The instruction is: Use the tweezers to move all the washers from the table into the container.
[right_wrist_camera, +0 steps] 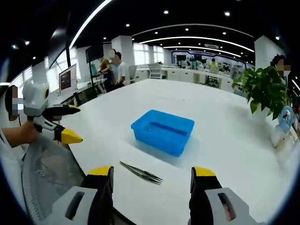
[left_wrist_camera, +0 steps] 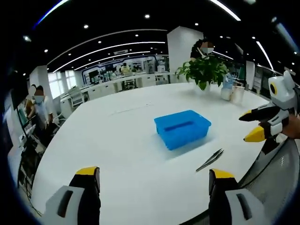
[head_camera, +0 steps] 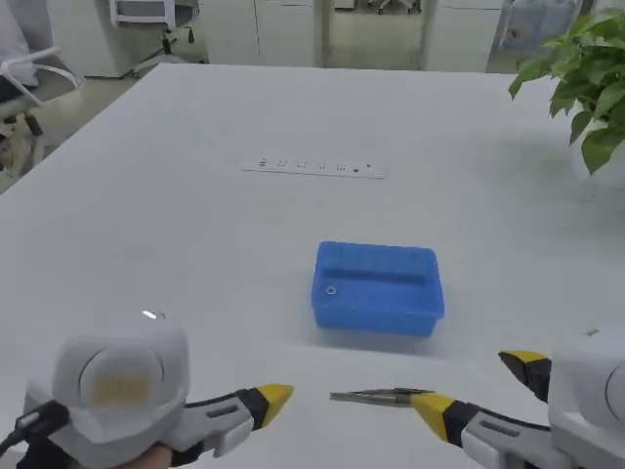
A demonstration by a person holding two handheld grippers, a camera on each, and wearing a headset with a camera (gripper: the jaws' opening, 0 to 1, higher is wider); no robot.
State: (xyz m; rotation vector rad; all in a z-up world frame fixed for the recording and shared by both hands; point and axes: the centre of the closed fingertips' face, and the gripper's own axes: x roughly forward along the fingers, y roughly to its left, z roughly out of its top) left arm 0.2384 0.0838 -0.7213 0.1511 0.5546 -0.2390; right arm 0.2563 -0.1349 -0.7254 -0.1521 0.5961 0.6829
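The tweezers (head_camera: 376, 396) lie flat on the white surface (head_camera: 195, 234) at 6 o'clock from the blue container (head_camera: 376, 318), near it but apart. In the head view their long axis runs 9 to 3 o'clock. The right tongs (head_camera: 477, 381) stand wide and hold nothing, and their nearer yellow tip is just beside the 3 o'clock end of the tweezers. In the right gripper view the tweezers sit just ahead of the two jaws, a little toward 11 o'clock, slanting from 10 to 4. The left tongs (left_wrist_camera: 153, 172) are also wide and empty. From them the tweezers lie off at 2 o'clock, farther away, so the right side looks the better one to take them. To do that it would likely need to roll until its jaws cross the long axis, then come down over the middle. One washer (head_camera: 330, 290) rests inside the container near its 9 o'clock wall. A bright speck (head_camera: 148, 315) shows on the surface at 9 o'clock from the container, but I cannot tell whether it is a washer or a glint.
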